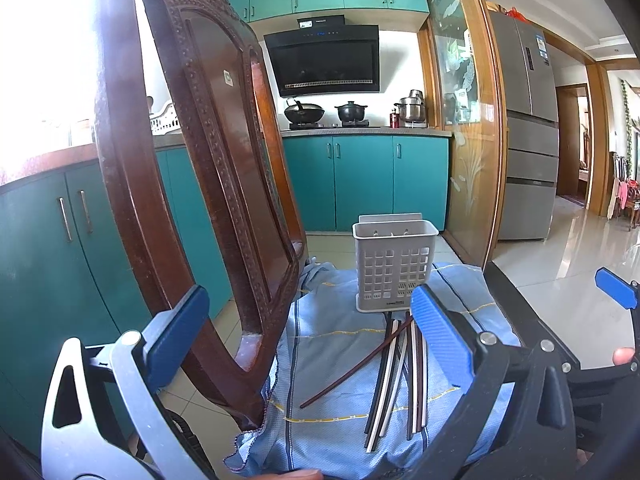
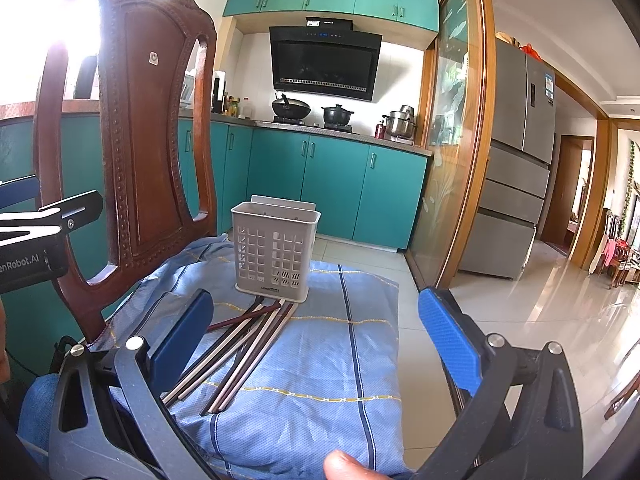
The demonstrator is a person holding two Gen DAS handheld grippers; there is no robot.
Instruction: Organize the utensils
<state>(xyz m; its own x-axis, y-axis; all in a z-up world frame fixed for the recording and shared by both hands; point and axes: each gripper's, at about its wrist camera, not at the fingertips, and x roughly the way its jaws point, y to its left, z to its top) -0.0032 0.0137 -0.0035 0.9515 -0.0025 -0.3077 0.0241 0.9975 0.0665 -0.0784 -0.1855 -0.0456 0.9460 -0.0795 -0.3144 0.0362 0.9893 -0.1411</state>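
Several chopsticks (image 1: 394, 376), dark, brown and white, lie loose on a blue cloth (image 1: 332, 360) over a chair seat. They also show in the right wrist view (image 2: 240, 352). A grey perforated utensil holder (image 1: 394, 266) stands upright just behind them, also seen in the right wrist view (image 2: 276, 252). My left gripper (image 1: 308, 336) is open above the near end of the chopsticks, holding nothing. My right gripper (image 2: 316, 344) is open and empty, hovering over the cloth (image 2: 320, 360) to the right of the chopsticks. The right gripper's blue finger (image 1: 616, 288) shows at the left view's right edge.
A carved wooden chair back (image 1: 192, 160) rises close on the left, right by my left gripper's left finger; it shows too in the right wrist view (image 2: 132, 140). Teal kitchen cabinets (image 2: 340, 184), a stove with pots and a grey fridge (image 2: 516, 160) stand behind. Tiled floor lies to the right.
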